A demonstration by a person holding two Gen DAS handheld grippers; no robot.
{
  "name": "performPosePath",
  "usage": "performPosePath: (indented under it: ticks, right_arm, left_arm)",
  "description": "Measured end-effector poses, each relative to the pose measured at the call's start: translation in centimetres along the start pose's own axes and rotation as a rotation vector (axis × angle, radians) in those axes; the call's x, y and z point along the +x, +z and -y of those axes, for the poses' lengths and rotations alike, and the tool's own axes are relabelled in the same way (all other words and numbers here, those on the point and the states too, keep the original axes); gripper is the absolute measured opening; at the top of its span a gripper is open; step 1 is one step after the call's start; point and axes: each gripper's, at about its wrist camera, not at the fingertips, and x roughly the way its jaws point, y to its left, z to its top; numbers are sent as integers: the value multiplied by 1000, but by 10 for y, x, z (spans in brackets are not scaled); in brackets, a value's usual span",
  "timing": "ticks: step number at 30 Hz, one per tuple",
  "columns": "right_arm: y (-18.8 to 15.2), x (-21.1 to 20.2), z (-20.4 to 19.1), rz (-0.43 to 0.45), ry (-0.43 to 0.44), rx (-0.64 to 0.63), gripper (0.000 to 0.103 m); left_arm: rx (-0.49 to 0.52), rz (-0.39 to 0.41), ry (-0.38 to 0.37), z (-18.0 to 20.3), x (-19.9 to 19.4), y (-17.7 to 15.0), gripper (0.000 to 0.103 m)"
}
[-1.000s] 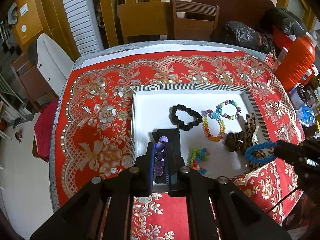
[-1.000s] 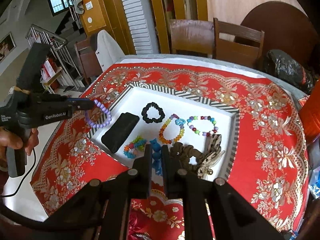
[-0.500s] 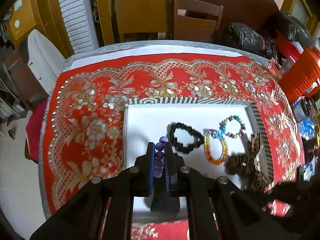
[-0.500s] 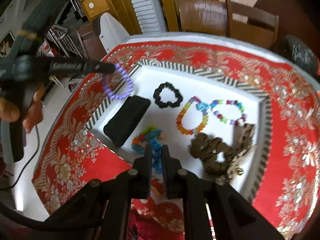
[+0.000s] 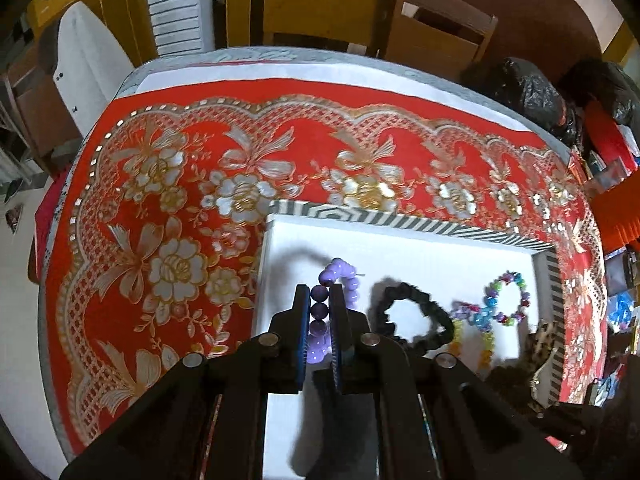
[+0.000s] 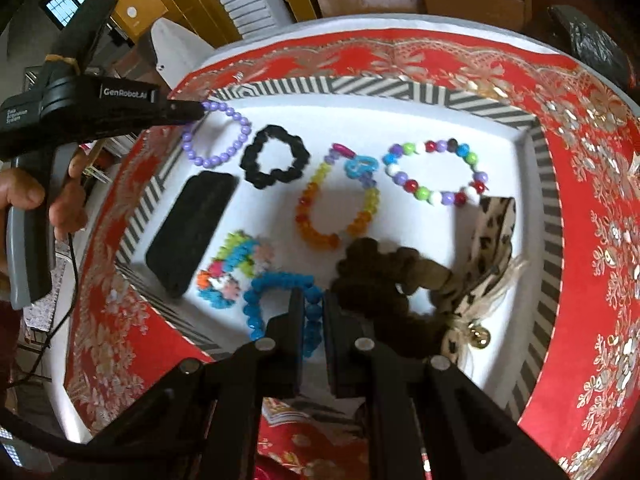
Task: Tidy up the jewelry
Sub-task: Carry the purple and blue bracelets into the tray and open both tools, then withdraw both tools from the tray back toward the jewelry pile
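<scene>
A white tray (image 6: 420,116) with a striped rim holds the jewelry. My left gripper (image 5: 320,312) is shut on a purple bead bracelet (image 5: 340,276) over the tray's far left corner; from the right wrist view the left gripper (image 6: 196,110) holds the purple bracelet (image 6: 216,136) hanging just above the tray floor. My right gripper (image 6: 308,312) is shut on a blue bead bracelet (image 6: 276,292) low over the tray's near edge. A black scrunchie (image 6: 276,156), an orange-yellow bracelet (image 6: 336,208) and a multicolour bead bracelet (image 6: 432,172) lie in a row.
A black pad (image 6: 192,228), a colourful bead cluster (image 6: 232,268), a brown scrunchie (image 6: 380,276) and a leopard-print bow (image 6: 488,240) also lie in the tray. A red floral cloth (image 5: 168,208) covers the table. Chairs (image 5: 436,32) and black bags (image 5: 520,88) stand behind.
My left gripper moved the purple bracelet forward to the tray's far left corner, beside the black scrunchie. My right gripper came down closer to the tray with the blue bracelet.
</scene>
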Motion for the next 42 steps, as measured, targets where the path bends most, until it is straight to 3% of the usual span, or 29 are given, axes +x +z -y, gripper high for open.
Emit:
performPosePath:
  ticks: [9, 13, 14, 17, 25, 30, 42]
  right_arm:
    - [-4, 11, -11, -22, -84, -93, 11]
    - [-5, 11, -12, -25, -77, -80, 20]
    - [-5, 9, -12, -17, -79, -76, 27]
    - [-5, 0, -11, 19, -67, -59, 41]
    - [-15, -44, -18, 137, -35, -42, 41]
    - [-26, -77, -25, 209, -40, -42, 50]
    - [-71, -112, -39, 247, -48, -37, 53]
  left_arm:
    - [26, -13, 52, -4, 9, -12, 0]
    - [17, -21, 60, -4, 9, -15, 2]
    - [18, -16, 69, -3, 7, -16, 11]
    - [12, -6, 67, -1, 0, -19, 20]
    - [40, 51, 93, 12, -36, -43, 21]
    - [30, 65, 85, 17, -62, -67, 21]
    - [103, 108, 87, 38, -102, -133, 21]
